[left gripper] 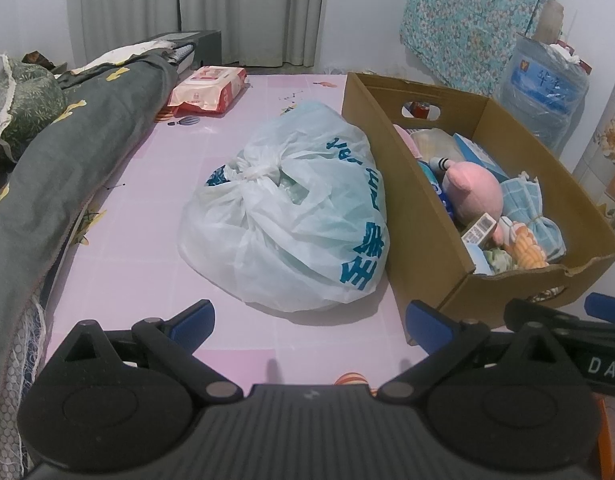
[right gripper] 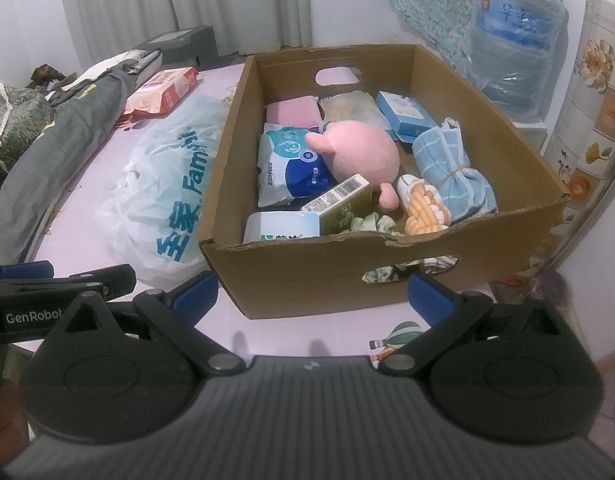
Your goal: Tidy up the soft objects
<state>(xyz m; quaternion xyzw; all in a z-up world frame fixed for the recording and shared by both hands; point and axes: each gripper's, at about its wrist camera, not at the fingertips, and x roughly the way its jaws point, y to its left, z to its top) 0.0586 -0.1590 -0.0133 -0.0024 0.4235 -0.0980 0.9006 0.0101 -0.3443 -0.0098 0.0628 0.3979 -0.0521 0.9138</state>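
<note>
A brown cardboard box (right gripper: 307,276) stands on the pink bed sheet and holds a pink plush toy (right gripper: 363,152), a rolled blue towel (right gripper: 451,168), an orange and white soft toy (right gripper: 423,204), wipes packs and small cartons. The box also shows in the left wrist view (left gripper: 419,216). A tied white plastic bag (left gripper: 291,208) lies just left of the box. My left gripper (left gripper: 309,324) is open and empty, short of the bag. My right gripper (right gripper: 311,296) is open and empty at the box's near wall.
A grey folded quilt (left gripper: 67,152) lies along the bed's left side. A red and white wipes pack (left gripper: 209,90) lies at the far end. A blue water jug (right gripper: 515,40) stands to the right beside floral cloth. Grey curtains hang behind.
</note>
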